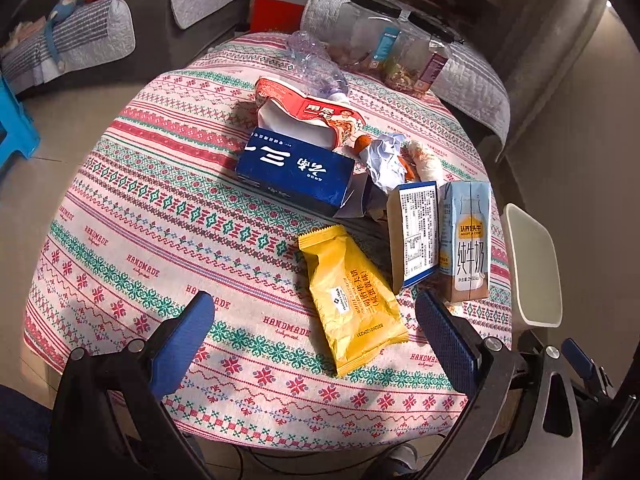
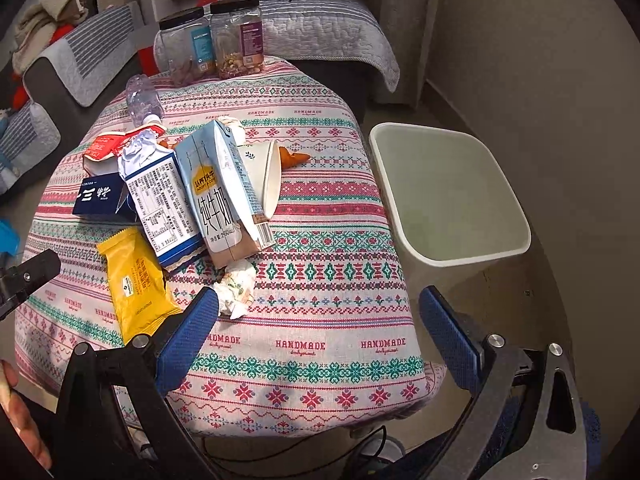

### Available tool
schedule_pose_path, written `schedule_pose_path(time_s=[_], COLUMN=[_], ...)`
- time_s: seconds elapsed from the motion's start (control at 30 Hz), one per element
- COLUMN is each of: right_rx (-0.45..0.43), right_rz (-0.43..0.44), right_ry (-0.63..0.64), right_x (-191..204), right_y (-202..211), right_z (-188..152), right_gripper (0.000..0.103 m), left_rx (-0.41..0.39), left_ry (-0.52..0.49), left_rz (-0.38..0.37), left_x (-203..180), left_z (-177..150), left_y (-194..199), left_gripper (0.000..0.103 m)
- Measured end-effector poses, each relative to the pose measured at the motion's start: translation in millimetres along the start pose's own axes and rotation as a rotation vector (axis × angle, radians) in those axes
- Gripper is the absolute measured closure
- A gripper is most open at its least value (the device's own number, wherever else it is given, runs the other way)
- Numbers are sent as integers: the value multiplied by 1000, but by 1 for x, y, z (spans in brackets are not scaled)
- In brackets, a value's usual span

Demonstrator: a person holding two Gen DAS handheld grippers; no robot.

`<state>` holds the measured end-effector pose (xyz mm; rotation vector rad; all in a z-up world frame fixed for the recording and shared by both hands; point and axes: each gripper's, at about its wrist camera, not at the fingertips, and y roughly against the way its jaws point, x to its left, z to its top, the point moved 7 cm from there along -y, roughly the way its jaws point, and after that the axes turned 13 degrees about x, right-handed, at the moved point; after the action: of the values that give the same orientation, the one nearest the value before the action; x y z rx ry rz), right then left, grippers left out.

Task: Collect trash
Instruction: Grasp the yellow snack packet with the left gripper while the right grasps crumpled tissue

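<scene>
Right now both the left gripper [image 1: 312,312] and right gripper [image 2: 320,304] hang released over the tabletop [image 2: 320,344]. Nearest, the yellow wrapper [image 1: 352,300] looks light, crinkly, slippery; pinch its edge.

Trash cluster [image 2: 192,192] is crowding frame centre-left; bare surface [image 2: 328,312] is lying open at lower centre beside bin [image 2: 448,200].

A table [image 2: 320,344] draped in a patterned cloth is carrying litter: a yellow wrapper [image 2: 136,280], milk carton [image 2: 224,200], blue box [image 1: 296,168], crumpled tissue [image 2: 236,288], paper cup [image 2: 266,176], two jars [image 2: 212,40].
</scene>
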<state>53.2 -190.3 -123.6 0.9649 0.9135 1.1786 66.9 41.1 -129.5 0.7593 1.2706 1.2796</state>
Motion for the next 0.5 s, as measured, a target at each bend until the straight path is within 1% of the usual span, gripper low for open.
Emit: schedule_pose_path(time_s=[0.07, 0.13, 0.17, 0.2, 0.23, 0.27, 0.3, 0.33, 0.43, 0.47, 0.5], right_rx=[19, 40, 54, 71, 93, 110, 122, 124, 116, 122, 132], right_rz=[48, 70, 77, 98, 136, 172, 205, 222, 208, 205, 206], right_ry=[4, 19, 29, 29, 22, 9, -2, -9, -4, 0, 2], right_x=[6, 14, 19, 23, 26, 29, 32, 35, 44, 48, 52], right_y=[-6, -14, -20, -26, -33, -38, -43, -46, -57, -63, -70], right_z=[-3, -5, -6, -7, -7, -7, -7, -7, -4, -4, -5], right_gripper=[9, 24, 37, 44, 48, 57, 61, 61, 61, 64, 70], left_rx=[31, 42, 44, 48, 52, 58, 68, 84, 108, 114, 120], left_ry=[32, 39, 32, 26, 26, 27, 29, 34, 56, 57, 59], left_rz=[-30, -39, -40, -36, -20, -13, -21, -34, -70, -82, -87], left_x=[3, 1, -1, -3, -3, -4, -6, -6, -7, -7, -6], left_z=[-3, -6, -7, -8, -9, -10, -11, -13, -17, -18, -20], left_y=[-11, -22, -28, -34, -40, -46, -53, -59, -73, -78, -83], left_gripper=[6, 7, 7, 8, 13, 16, 20, 24, 29, 34, 47])
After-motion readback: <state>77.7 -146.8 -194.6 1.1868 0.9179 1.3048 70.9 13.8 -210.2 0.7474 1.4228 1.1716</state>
